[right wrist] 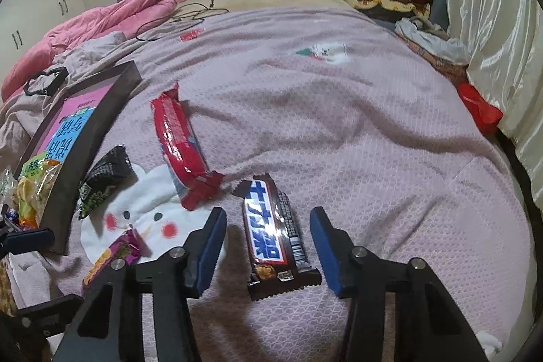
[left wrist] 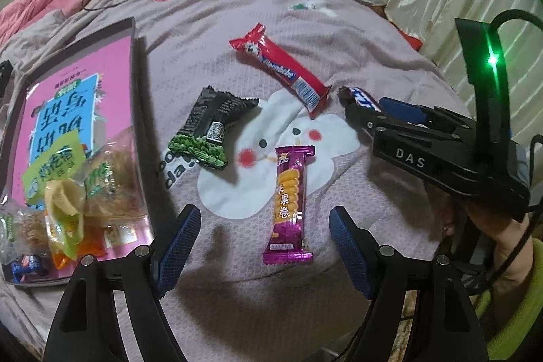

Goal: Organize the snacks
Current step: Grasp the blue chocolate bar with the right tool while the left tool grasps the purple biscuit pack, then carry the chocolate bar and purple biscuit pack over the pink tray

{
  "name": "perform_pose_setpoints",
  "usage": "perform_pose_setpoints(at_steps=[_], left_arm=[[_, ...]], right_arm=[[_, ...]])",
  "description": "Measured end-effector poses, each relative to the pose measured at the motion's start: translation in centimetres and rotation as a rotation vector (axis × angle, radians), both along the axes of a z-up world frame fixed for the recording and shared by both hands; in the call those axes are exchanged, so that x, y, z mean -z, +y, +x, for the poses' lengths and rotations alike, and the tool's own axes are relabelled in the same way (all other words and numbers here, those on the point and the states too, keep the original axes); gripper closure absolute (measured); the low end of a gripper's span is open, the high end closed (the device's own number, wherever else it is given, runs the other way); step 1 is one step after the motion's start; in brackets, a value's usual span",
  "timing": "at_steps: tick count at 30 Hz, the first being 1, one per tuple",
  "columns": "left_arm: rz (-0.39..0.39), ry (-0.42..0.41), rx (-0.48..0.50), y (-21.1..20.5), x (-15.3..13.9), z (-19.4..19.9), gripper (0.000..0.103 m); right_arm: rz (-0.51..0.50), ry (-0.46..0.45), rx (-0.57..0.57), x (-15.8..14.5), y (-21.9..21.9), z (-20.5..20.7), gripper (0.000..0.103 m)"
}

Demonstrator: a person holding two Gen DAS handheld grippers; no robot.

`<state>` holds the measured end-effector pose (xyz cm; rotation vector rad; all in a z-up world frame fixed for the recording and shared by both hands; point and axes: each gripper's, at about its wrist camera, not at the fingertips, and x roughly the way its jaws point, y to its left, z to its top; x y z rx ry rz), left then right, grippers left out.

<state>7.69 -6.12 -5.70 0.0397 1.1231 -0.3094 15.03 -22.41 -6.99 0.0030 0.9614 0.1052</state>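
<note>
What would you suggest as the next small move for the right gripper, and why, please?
Probably lower the right gripper a little and shut its jaws on the brown chocolate bar. The jaws stand open with the bar lying lengthwise between them on the pink bedspread, not yet gripped, and the box already holds other snacks.

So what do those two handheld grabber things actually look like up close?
Each gripper is matte black plastic with two angled arms, silver pivot screws and blue ribbed pads. Seen from the left gripper, the right gripper carries white "DAS" lettering, a glowing green light and a black cable. The person's hand holding it shows a yellow-green sleeve.
</note>
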Motion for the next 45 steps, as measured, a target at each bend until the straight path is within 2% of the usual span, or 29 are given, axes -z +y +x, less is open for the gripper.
perform_pose_setpoints(at_steps=[6, 11, 14, 19, 21, 23, 27, 33, 45], left_arm=[[0.022, 0.016, 0.008, -0.8, 0.8, 0.9, 0.024], [-0.027, 0.072, 0.000, -0.8, 1.7, 1.7, 0.024], [-0.034, 0.084, 0.000, -1.0, 2.0, 2.0, 0.030], [-0.023, 0.070, -0.006, -1.1, 2.0, 2.4, 0.043], [-0.045, 0.073, -0.006, -1.1, 2.0, 2.8, 0.064], [-0.065, 0.090, -0.010, -1.1, 2.2, 3.1, 0.068], [-0.058, 0.082, 0.005, -1.7, 2.2, 3.1, 0.084], [-0.015, 0.057, 0.021, -2.7, 2.3, 2.9, 0.084], [-0.050, -0.018, -0.015, -0.6, -1.1, 1.6, 0.084]], right_arm=[[0.055, 0.015, 0.014, 0.3, -0.7, 0.3, 0.058], [0.035, 0.029, -0.005, 0.6, -0.1, 0.5, 0.062], [0.027, 0.041, -0.005, 1.0, 0.0, 0.7, 0.065], [0.025, 0.048, 0.006, 1.2, -0.1, 1.0, 0.071], [0.023, 0.044, 0.007, 1.1, 0.0, 1.0, 0.072], [0.035, 0.040, 0.011, 1.0, -0.1, 1.1, 0.074], [0.103, 0.038, 0.031, 0.8, -0.9, 1.1, 0.074], [0.197, 0.022, 0.042, 0.3, -1.8, 1.0, 0.074], [0.247, -0.106, -0.009, -2.6, -1.3, -0.3, 0.074]])
